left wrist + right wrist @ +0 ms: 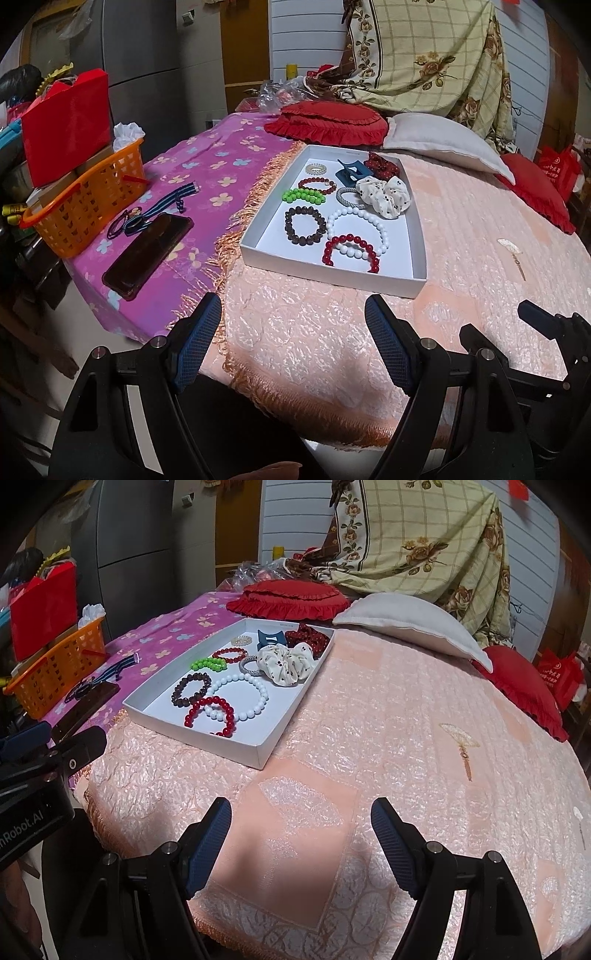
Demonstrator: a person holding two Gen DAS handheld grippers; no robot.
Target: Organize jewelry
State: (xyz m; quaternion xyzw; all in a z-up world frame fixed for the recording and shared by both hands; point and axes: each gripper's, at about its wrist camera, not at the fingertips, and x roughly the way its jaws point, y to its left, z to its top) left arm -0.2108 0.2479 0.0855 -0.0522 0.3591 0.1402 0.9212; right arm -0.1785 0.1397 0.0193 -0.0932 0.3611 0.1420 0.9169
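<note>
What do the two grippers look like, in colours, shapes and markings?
Both the left gripper and the right gripper have black angular frames with silver round pins. Their fingers carry dark blue textured pads. White lettering ending "Robot.AI" marks the left gripper's body in the right wrist view. No cables or sleeves show.

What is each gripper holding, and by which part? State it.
Nothing. The left gripper and right gripper are both open and empty, short of the white tray.

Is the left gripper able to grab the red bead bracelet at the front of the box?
Probably yes. The left gripper is open and empty, with only bare peach cloth before the white box. The red bead bracelet lies nearest, though the box's low wall and the overlapping white bracelet may interfere.
</note>
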